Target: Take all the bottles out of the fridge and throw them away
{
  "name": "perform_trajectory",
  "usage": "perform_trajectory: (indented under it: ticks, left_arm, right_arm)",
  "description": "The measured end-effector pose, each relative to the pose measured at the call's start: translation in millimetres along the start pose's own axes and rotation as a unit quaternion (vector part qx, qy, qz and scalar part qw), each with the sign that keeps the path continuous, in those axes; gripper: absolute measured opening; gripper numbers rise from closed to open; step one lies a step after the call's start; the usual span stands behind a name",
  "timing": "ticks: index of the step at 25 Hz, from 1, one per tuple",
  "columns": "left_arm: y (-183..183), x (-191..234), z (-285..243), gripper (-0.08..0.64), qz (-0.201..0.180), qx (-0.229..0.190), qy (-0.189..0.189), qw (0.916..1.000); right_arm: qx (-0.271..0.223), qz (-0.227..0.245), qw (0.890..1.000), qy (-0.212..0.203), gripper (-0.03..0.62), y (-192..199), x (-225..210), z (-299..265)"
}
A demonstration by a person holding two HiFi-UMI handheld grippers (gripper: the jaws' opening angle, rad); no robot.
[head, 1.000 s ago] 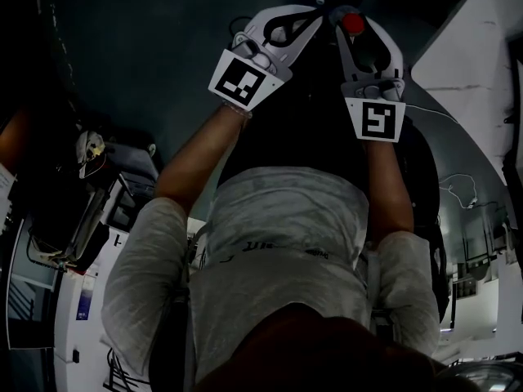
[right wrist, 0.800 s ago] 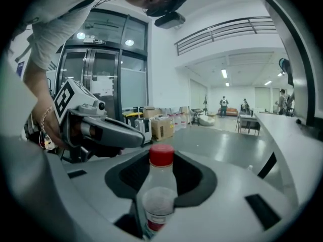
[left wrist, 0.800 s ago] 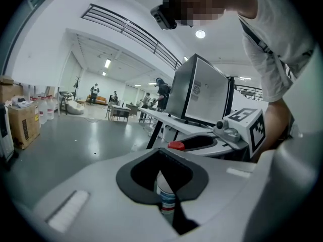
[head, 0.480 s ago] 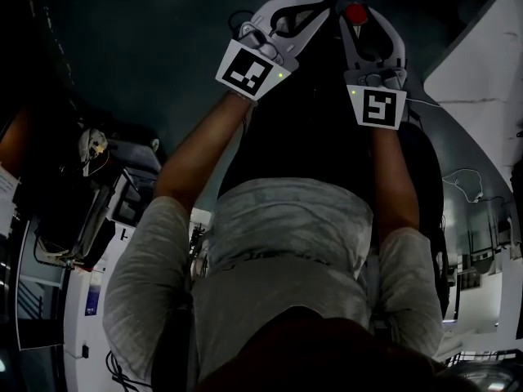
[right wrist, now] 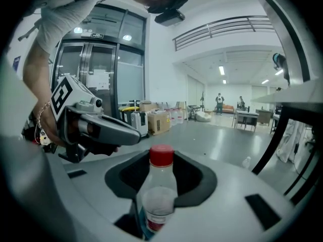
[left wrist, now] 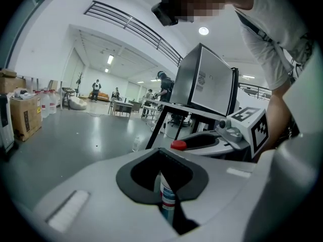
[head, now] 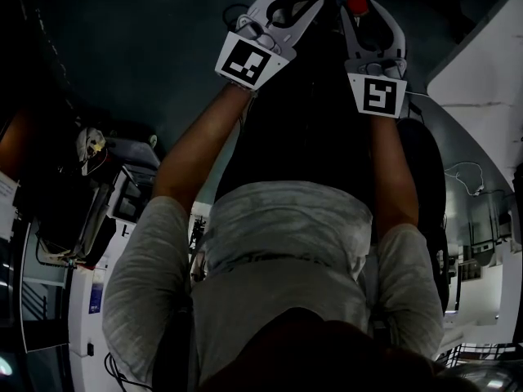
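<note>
Bottle with label (left wrist: 168,198) pinched in left gripper (head: 284,11); red-capped bottle (right wrist: 157,185) pinched in right gripper (head: 369,24). Clamping judged required so neither is dropped during carriage to disposal.

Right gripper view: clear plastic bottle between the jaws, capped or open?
Capped: a red cap sits on the clear plastic bottle's neck.

I'm looking into a big open lab hall: polished grey floor (left wrist: 65,135), mezzanine railing (left wrist: 133,26), strip lights (left wrist: 110,59), cardboard boxes (left wrist: 25,117), distant desks (left wrist: 123,106).
</note>
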State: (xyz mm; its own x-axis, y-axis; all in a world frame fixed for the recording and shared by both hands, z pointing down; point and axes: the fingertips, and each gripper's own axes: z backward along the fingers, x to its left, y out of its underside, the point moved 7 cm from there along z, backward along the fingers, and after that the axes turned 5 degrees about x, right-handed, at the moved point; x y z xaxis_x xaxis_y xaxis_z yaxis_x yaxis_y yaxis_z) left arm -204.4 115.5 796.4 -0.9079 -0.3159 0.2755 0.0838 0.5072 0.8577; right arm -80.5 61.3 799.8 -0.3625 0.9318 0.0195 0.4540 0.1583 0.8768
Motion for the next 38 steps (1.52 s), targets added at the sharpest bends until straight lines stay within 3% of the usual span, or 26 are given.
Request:
perform_trajectory:
  ticks: [25,38]
  left_arm:
    - [-2.8,-1.0,-3.4,0.009,0.007,0.006,0.006,0.9999]
    - [-47.5,-14.1,9.4,0.009,0.01,-0.014,0.004,0.9998]
  right_arm:
    - [0.009,-0.019,1.0,0.003,0.147,5.1,-6.1,-5.1]
    - [-0.015,-0.029,0.999,-0.001,0.147,-49.1,-13.3,16.2]
